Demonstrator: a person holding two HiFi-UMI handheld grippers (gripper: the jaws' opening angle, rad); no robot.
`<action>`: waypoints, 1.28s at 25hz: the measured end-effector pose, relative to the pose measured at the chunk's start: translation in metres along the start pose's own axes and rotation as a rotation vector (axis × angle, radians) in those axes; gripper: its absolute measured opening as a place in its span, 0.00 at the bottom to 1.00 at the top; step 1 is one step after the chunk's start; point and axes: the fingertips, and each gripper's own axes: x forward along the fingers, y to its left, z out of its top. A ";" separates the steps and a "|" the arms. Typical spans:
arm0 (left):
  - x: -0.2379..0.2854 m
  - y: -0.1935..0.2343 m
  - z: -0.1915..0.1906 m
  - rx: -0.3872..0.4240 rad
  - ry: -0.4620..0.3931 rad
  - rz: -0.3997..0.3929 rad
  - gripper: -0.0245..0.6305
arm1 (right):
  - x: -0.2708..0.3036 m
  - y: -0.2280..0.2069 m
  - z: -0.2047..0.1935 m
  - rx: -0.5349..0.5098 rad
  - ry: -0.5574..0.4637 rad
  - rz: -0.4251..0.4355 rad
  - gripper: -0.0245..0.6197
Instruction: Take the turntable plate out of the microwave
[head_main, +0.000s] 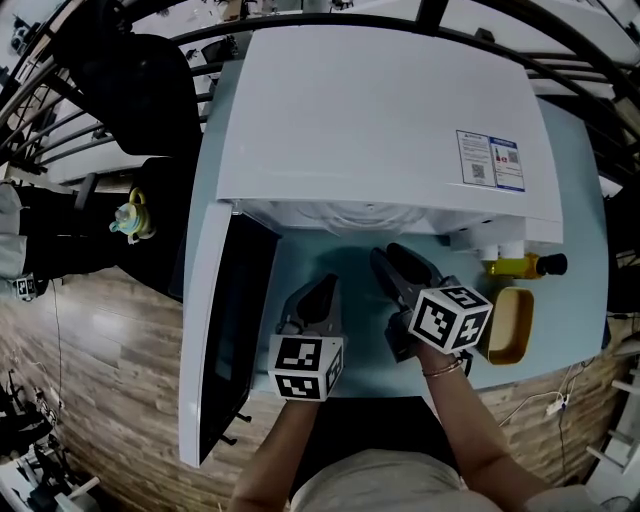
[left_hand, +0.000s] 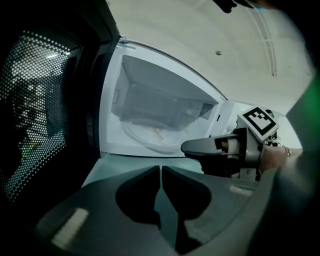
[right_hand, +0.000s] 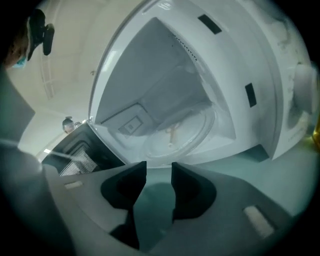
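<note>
A white microwave (head_main: 380, 110) stands on the pale blue table (head_main: 362, 345) with its door (head_main: 225, 330) swung open to the left. The glass turntable plate (left_hand: 152, 136) lies flat on the cavity floor, also seen in the right gripper view as the plate (right_hand: 182, 135). My left gripper (head_main: 325, 285) hovers in front of the opening, its jaws shut with nothing in them (left_hand: 161, 167). Beside it my right gripper (head_main: 388, 258) points into the cavity; its jaws stand open and empty (right_hand: 159, 167). Both are short of the plate.
A yellow bottle with a dark cap (head_main: 522, 266) lies against the microwave's right front corner, and a yellow dish (head_main: 508, 325) sits just in front of it. The open door blocks the left side. A small teapot-shaped thing (head_main: 132, 218) rests on dark furniture at left.
</note>
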 end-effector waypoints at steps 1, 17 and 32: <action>0.001 0.001 -0.001 0.001 0.003 0.001 0.05 | 0.003 -0.002 -0.002 0.018 0.001 -0.003 0.30; 0.015 0.006 -0.006 -0.011 0.028 -0.019 0.05 | 0.027 -0.012 0.009 0.336 -0.096 0.054 0.34; 0.013 0.009 -0.003 -0.042 0.027 -0.049 0.09 | 0.023 -0.021 0.007 0.454 -0.152 0.013 0.20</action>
